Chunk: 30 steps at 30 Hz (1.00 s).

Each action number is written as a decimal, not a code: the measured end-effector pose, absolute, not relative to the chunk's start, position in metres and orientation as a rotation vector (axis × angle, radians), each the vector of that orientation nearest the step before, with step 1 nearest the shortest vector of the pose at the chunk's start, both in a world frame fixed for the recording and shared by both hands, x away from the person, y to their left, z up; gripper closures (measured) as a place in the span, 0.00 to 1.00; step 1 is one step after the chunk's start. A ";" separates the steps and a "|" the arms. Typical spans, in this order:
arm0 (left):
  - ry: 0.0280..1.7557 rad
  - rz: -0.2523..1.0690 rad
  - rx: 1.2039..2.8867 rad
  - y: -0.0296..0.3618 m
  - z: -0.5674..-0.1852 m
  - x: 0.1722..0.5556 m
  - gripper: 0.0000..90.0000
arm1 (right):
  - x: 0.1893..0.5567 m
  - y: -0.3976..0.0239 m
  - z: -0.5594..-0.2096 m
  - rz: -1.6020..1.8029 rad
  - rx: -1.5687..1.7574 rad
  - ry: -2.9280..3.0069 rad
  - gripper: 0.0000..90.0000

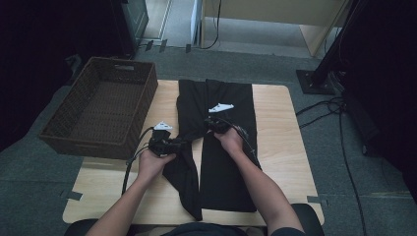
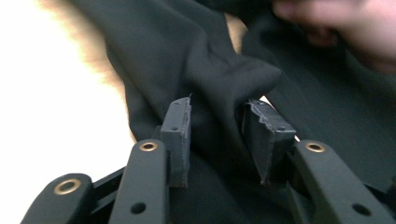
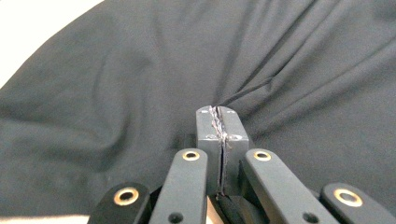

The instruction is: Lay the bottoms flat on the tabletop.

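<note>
With my right gripper (image 3: 218, 122) pinched tight on the black trousers (image 1: 228, 162), I let the half-open left gripper (image 2: 217, 130) release its fold slowly, avoiding wrinkles.

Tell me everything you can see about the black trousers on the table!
The black fabric trousers lie flat along the light wooden table, legs toward the person. The cloth looks soft and matte, with folds and wrinkles. The left leg is twisted and bunched. The left claw stands open around a raised fold of cloth. The right claw is shut, pinching the fabric so that creases fan out from it.
</note>
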State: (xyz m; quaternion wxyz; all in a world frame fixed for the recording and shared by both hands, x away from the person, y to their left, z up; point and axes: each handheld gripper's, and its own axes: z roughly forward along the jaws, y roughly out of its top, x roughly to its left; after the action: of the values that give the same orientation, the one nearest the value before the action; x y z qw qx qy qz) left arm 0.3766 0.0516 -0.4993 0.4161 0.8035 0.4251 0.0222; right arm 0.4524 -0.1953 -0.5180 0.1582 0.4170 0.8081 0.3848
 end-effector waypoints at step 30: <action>1.046 0.107 2.039 0.032 -0.494 0.410 0.54 | 0.352 -0.214 -0.521 1.194 1.084 2.412 1.00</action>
State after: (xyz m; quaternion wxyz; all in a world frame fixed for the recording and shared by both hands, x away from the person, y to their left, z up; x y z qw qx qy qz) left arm 0.4102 0.0320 -0.4936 0.4111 0.8103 0.4154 0.0424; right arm 0.3517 -0.2136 -0.5212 0.1200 0.3708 0.8253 0.4086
